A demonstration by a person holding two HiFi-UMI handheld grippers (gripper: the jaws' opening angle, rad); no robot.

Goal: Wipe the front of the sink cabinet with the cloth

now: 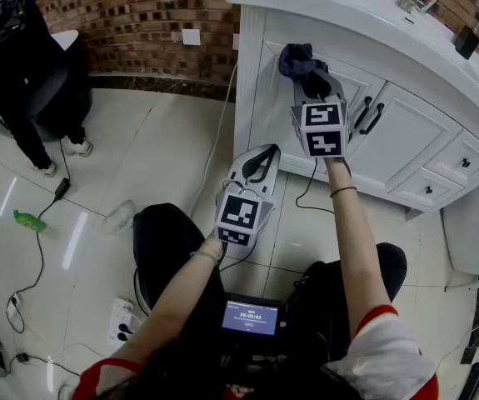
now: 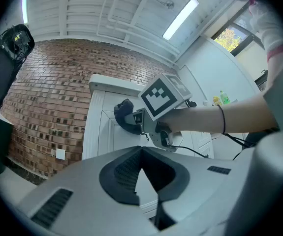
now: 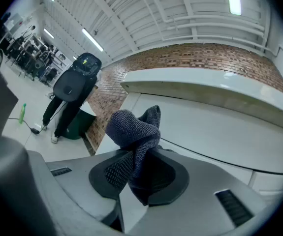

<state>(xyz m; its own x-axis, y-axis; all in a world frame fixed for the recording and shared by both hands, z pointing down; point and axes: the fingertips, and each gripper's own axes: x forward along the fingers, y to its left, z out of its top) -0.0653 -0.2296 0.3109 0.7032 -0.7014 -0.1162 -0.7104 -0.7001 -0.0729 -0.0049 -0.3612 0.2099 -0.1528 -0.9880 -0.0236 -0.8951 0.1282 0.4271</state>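
Holding a bunched dark-grey knitted cloth (image 3: 131, 127) seemingly against the white panelled sink cabinet (image 1: 406, 132), right gripper (image 3: 140, 173) fingers clenched on it; shallow pinch, so dragging could tug it loose; left gripper (image 2: 142, 154) fingers closed, empty.

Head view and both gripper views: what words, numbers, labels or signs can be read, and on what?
Screen: white characters, perhaps a timer, too small to read.
Left cube, right cube: black-and-white marker patterns only, no words.
Green bottle: too small to show any print.
Nothing else bears readable text.
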